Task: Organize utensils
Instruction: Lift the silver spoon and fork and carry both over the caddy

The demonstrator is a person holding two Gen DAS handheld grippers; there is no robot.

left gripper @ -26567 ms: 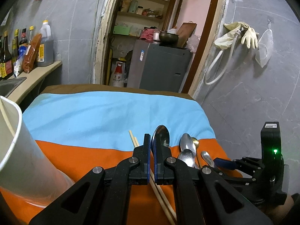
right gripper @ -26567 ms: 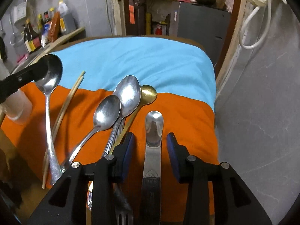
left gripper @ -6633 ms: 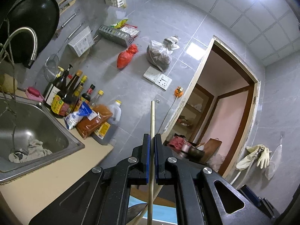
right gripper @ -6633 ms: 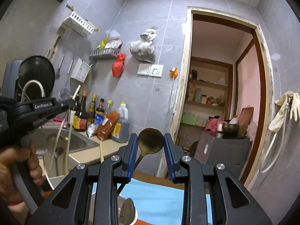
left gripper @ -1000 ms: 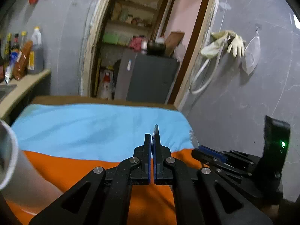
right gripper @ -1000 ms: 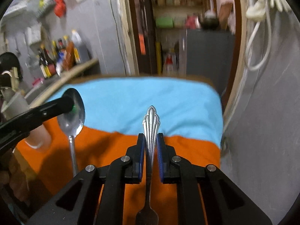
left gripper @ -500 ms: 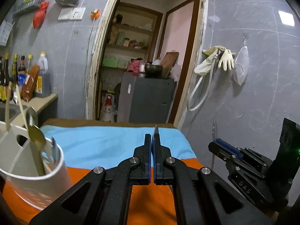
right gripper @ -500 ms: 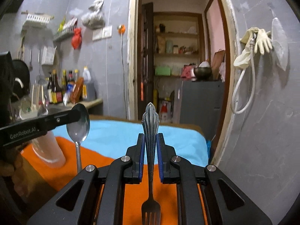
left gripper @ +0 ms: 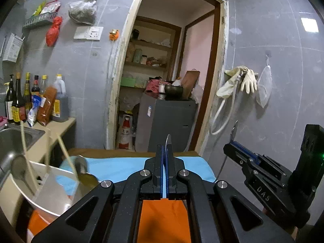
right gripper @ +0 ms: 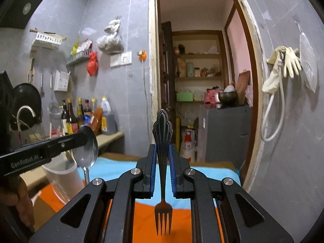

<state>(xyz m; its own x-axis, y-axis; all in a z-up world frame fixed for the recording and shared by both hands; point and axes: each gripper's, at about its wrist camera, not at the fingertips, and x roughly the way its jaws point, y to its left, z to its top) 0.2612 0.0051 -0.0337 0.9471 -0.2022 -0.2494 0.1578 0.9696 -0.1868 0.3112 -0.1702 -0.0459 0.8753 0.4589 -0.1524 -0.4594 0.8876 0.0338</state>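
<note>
the left gripper (left gripper: 164,174) is clamped on a spoon (right gripper: 86,149) by its bowl; the right gripper (right gripper: 162,174) pinches a fork (right gripper: 162,162), tines hanging down. both hover beside the white cup (left gripper: 48,190); either utensil could swivel, catch the rim and tip it.

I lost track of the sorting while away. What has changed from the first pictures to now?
The cloth has been emptied of its spoons and chopsticks; several now stand in the white cup. The left gripper has lifted its spoon; the right gripper, open before, has closed on the fork, tines down. The cup stays at the left.
</note>
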